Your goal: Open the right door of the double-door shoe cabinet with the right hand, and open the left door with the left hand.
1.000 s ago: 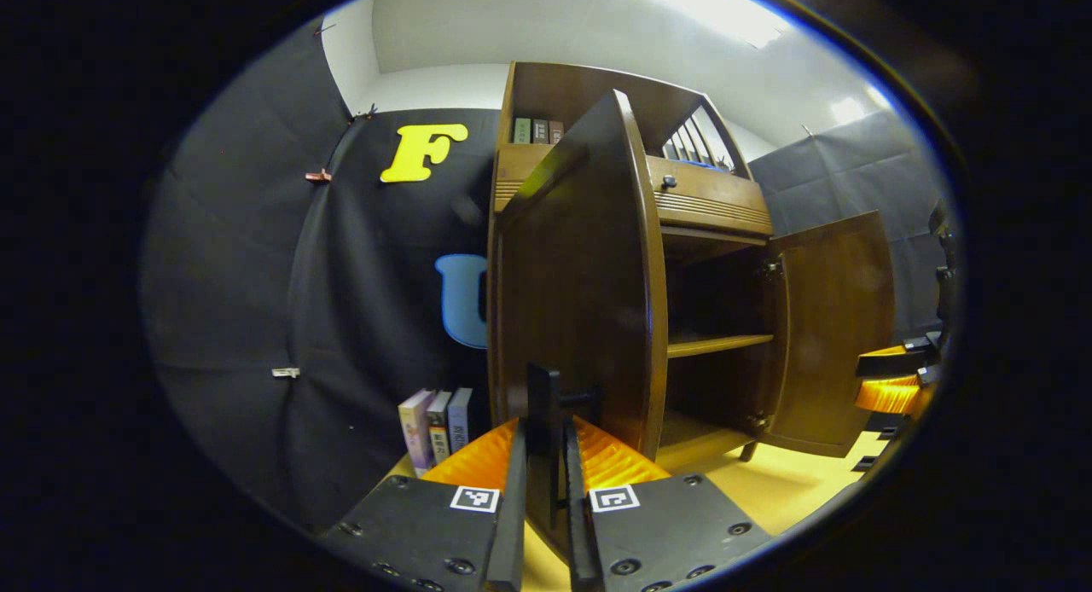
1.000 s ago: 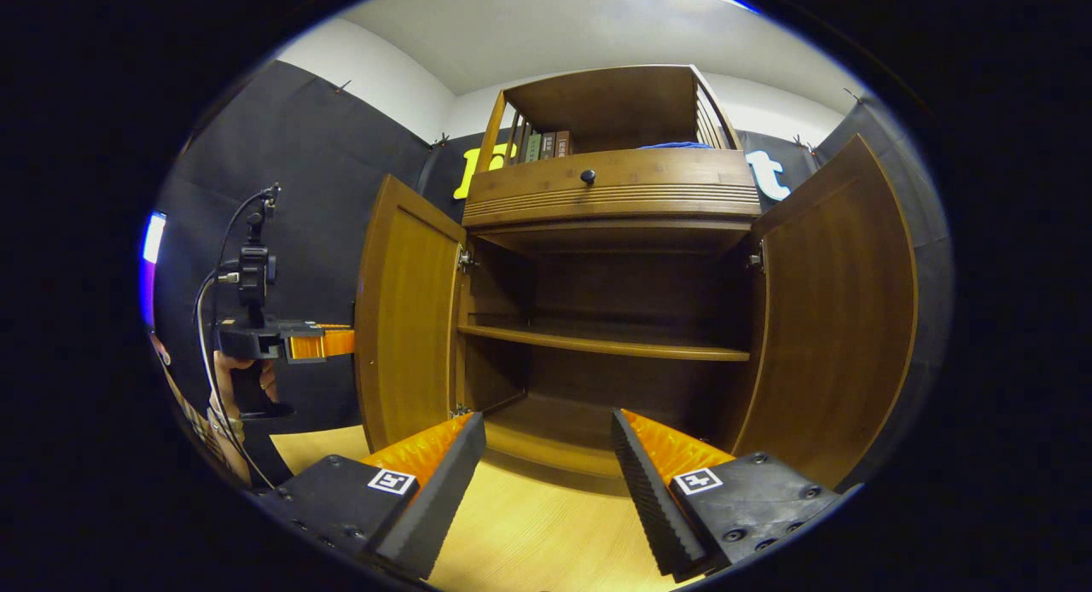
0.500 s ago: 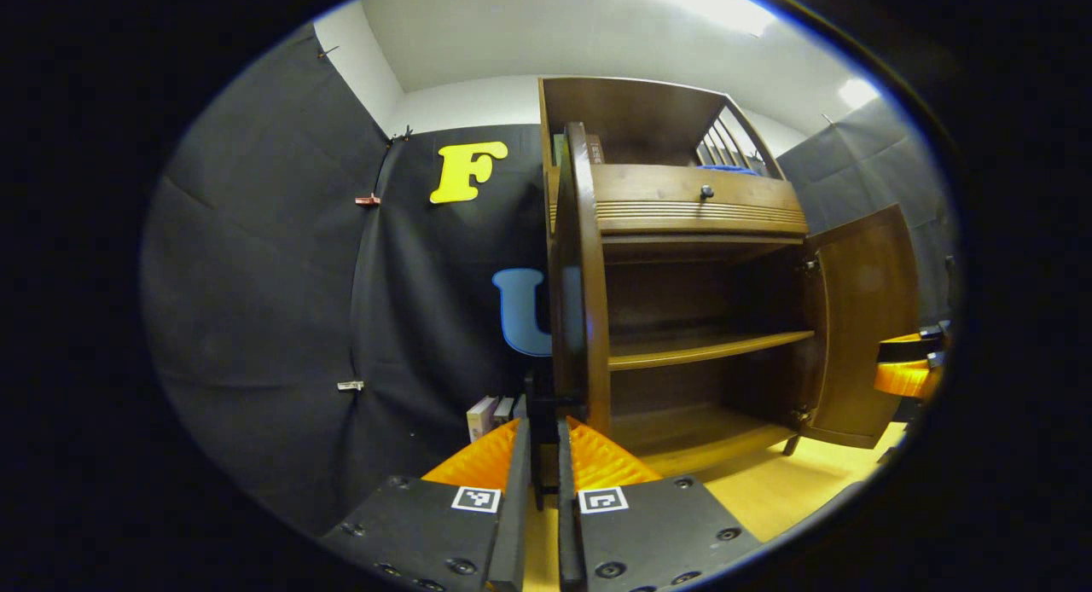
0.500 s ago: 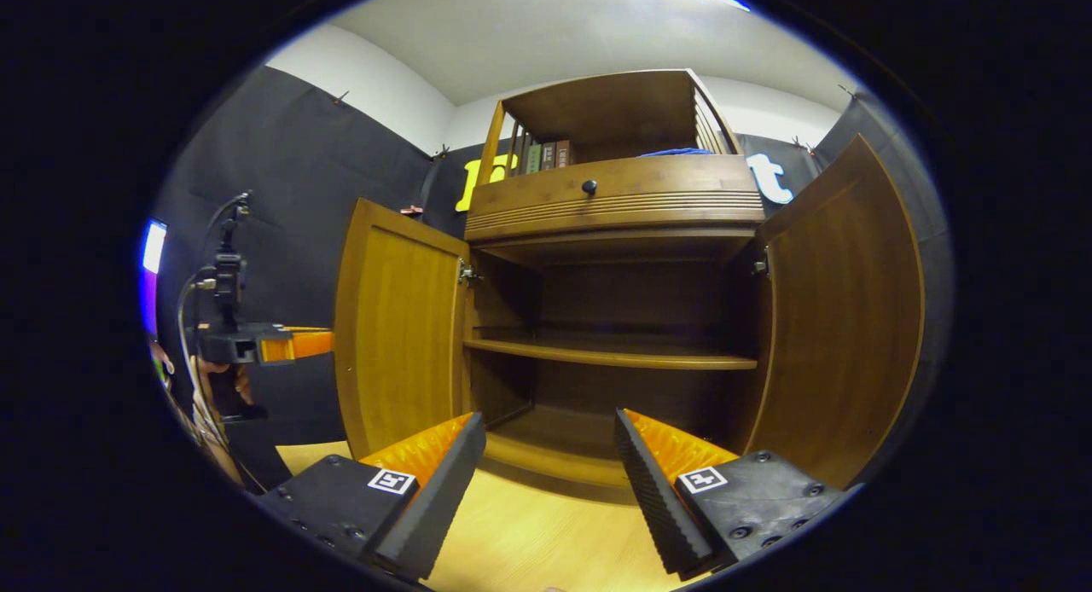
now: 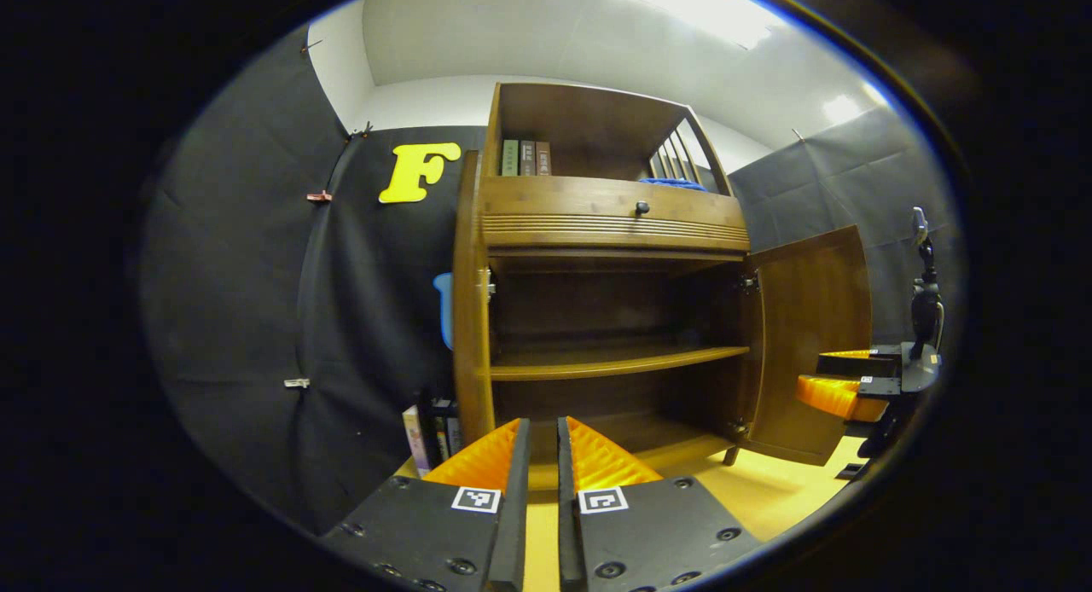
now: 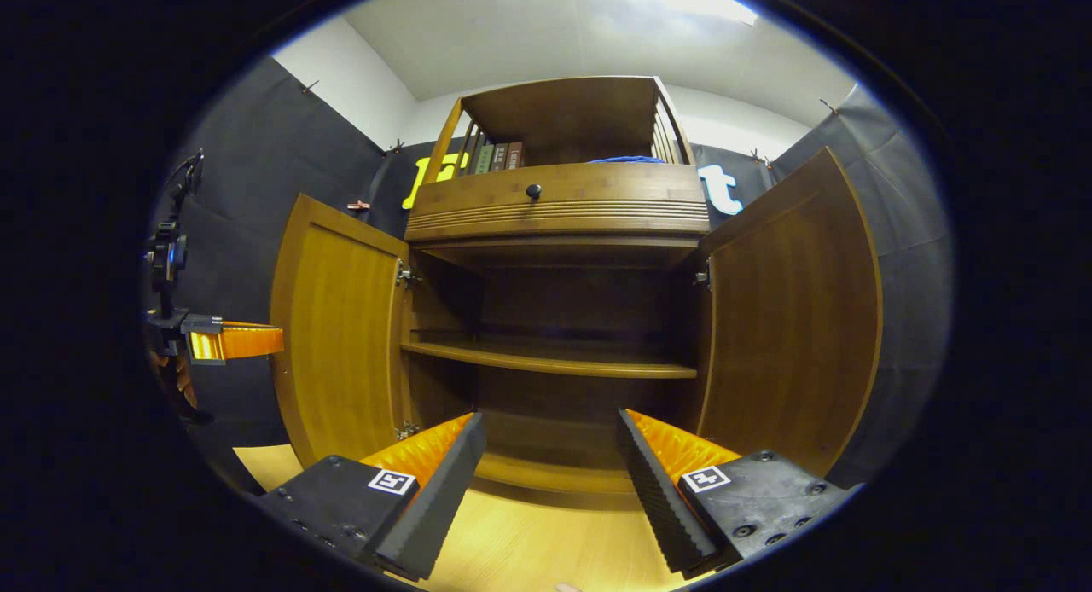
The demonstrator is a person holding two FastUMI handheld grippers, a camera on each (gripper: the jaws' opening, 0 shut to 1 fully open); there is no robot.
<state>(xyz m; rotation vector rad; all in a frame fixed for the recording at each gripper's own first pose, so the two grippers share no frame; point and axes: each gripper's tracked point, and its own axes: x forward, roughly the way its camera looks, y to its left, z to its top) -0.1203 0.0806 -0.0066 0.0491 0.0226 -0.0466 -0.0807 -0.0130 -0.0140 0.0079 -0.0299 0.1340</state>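
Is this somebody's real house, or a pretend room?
Probably a pretend room, a recording booth. Black cloth hangs as the walls, a wooden shoe cabinet stands with both doors open and bare shelves, and a few books stand beside it.

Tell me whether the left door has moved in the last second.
Yes. The left door has swung further outward, away from the fixed shelf in the right gripper view.

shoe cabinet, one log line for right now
left door: open | right door: open | left gripper: shut, empty | right gripper: open
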